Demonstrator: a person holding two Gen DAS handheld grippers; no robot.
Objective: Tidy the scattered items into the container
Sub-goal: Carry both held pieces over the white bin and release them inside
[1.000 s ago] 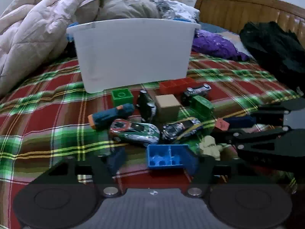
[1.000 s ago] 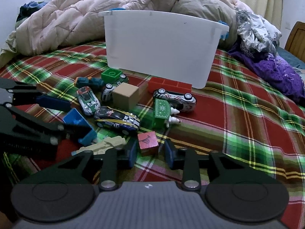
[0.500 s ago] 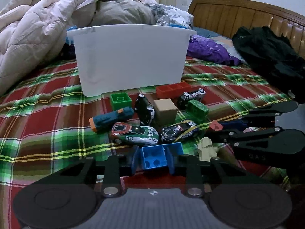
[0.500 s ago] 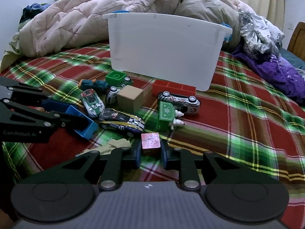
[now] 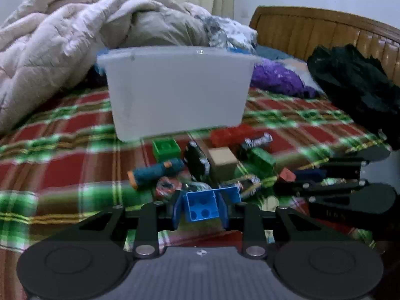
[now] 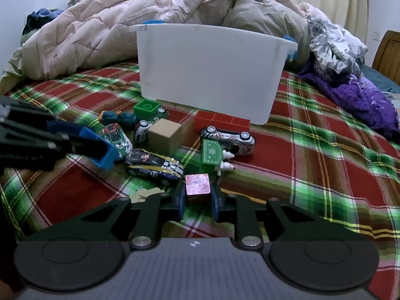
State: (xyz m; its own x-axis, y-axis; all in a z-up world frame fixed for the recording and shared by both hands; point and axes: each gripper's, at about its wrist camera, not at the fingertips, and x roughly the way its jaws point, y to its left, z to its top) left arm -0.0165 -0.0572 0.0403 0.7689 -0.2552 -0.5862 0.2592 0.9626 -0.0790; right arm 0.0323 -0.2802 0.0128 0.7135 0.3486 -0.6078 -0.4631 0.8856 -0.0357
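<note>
While a second ago its jaws were wide apart around the blue building block (image 5: 201, 206), the left gripper (image 5: 200, 210) in its own view is now clamped on that block, hollow side facing the camera, just above the plaid bedspread (image 5: 62, 165). The white plastic bin (image 5: 175, 92) sits behind the toy pile, and this view is blurry.

Right wrist view: the right gripper (image 6: 198, 196) was a bit open before, now it's pinching the little pink cube (image 6: 197, 184). The dark toy car (image 6: 153, 166) and tan cube (image 6: 165, 137) haven't budged.
</note>
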